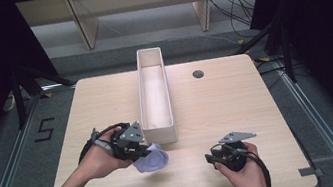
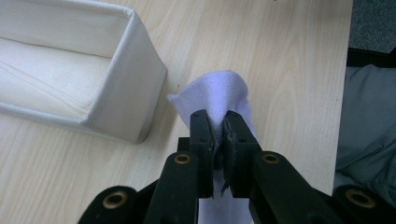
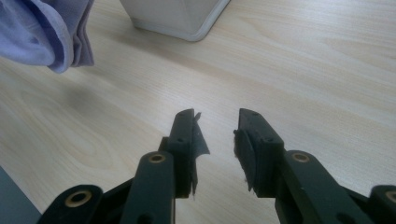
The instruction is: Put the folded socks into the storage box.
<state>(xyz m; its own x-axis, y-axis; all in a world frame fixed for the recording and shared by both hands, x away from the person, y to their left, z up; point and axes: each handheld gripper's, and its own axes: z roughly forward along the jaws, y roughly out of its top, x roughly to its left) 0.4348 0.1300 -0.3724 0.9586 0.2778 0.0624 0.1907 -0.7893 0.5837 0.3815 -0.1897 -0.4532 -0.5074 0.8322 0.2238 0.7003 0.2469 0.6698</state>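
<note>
A pale lilac cloth (image 1: 151, 159) hangs bunched just above the wooden table, near the front corner of a long white box (image 1: 154, 95). My left gripper (image 1: 144, 151) is shut on the cloth (image 2: 218, 95); the jaws pinch a fold of it. The box's near corner (image 2: 135, 93) lies left of the cloth in the left gripper view. My right gripper (image 1: 210, 158) rests low near the table's front right and is open, nothing between its jaws (image 3: 215, 133). In the right gripper view the cloth (image 3: 44, 28) hangs at the upper left, well apart from the jaws, with the box's corner (image 3: 182, 18) behind.
The white box runs lengthwise down the table's middle and looks empty inside (image 2: 46, 60). A dark round hole (image 1: 198, 74) marks the table's far right. Bare tabletop (image 1: 227, 109) stretches right of the box. Dark curtains and cables ring the table.
</note>
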